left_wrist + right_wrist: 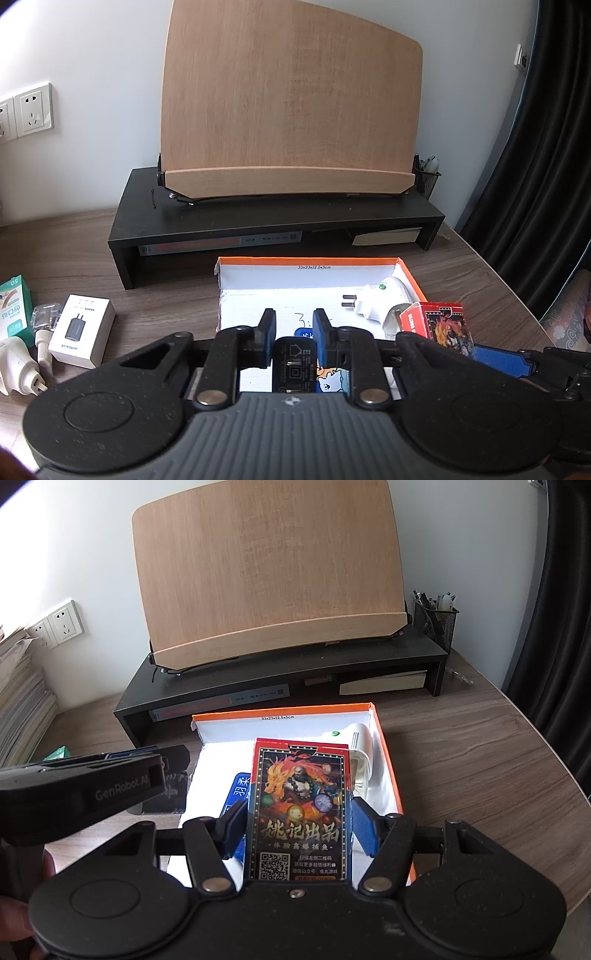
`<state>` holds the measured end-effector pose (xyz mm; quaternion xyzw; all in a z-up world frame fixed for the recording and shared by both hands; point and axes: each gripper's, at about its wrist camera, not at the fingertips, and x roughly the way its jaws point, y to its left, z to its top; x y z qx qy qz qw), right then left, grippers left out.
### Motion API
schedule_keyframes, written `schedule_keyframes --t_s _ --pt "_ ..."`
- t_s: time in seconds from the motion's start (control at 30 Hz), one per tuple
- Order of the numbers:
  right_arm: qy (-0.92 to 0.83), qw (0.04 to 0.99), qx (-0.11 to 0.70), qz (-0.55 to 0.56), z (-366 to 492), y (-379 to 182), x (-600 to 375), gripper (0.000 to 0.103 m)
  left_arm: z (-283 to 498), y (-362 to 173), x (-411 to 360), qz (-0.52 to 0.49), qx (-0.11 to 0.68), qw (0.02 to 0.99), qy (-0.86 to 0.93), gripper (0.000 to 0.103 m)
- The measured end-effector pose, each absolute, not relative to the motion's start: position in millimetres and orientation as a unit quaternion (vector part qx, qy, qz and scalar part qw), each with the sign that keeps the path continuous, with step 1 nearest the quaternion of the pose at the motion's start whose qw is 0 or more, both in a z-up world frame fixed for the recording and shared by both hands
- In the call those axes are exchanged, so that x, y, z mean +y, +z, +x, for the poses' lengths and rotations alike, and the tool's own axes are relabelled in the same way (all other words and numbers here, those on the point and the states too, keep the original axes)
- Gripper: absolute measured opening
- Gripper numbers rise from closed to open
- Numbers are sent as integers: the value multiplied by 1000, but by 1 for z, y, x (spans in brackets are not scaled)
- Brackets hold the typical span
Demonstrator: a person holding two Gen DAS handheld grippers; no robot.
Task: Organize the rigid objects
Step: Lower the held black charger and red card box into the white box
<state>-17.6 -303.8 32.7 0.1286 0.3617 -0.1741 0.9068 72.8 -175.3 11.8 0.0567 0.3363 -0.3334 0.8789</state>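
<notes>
Left gripper [294, 334] jaws clamp black charger [294, 363]; right gripper [299, 812] jaws hold card box [300, 808] upright, long axis along jaws, directly over tray [388, 775].

Blue item [239, 788] in the orange box [388, 760]: mostly hidden behind the card pack [299, 812]. White plug [364, 753] behind the pack: partly covered. Paper stack [18, 701]: cut off by frame edge.

Wood-grain desk [461, 266] is bearing black riser [273, 221], orange-rimmed box [412, 275], white charger carton [83, 330], plugs [16, 363].
</notes>
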Motion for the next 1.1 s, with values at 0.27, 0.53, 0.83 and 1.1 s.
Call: schedule_keyframes --t_s 0.27,0.53,0.83,1.1 --pt "-174 905 365 131 -15 29 -305 73 76 10 -176 57 338 878 -334 23" --pt "-171 905 368 132 -10 28 -304 73 78 9 -176 57 339 878 -334 23" --pt "-169 902 373 134 -6 25 -305 73 85 6 -181 61 343 875 -336 23" --pt "-167 899 380 137 0 20 -307 73 92 3 -186 63 347 872 -340 23"
